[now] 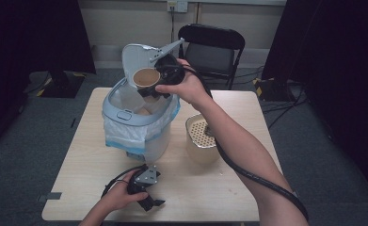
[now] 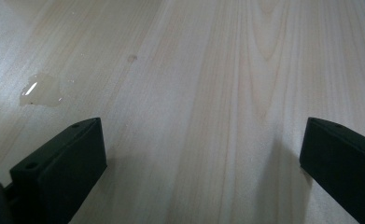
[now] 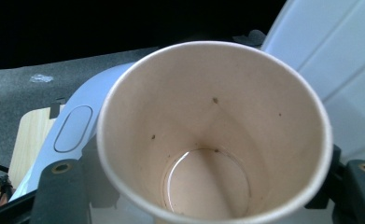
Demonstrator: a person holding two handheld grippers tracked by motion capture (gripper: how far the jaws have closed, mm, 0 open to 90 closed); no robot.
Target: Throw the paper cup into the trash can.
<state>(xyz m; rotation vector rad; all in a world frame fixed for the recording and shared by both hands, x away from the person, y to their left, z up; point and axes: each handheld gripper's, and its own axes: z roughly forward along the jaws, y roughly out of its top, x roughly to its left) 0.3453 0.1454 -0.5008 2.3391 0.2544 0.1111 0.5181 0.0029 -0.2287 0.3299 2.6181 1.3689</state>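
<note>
The right gripper pinches a paper cup over the open bin, mouth tipped toward the camera (dregs inside); the bin's opening lies at 6 o'clock below it. The left gripper rests spread on the table.

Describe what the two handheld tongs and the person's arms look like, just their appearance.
Both tongs are black, each with two flat, blocky black jaws with small screw holes. The left tongs carry a grey three-cornered plate on top, and so do the right tongs. A thick black ribbed cable trails from the right tongs along the forearm; a thinner black cable loops from the left. Both forearms are bare, with no sleeves showing.
</note>
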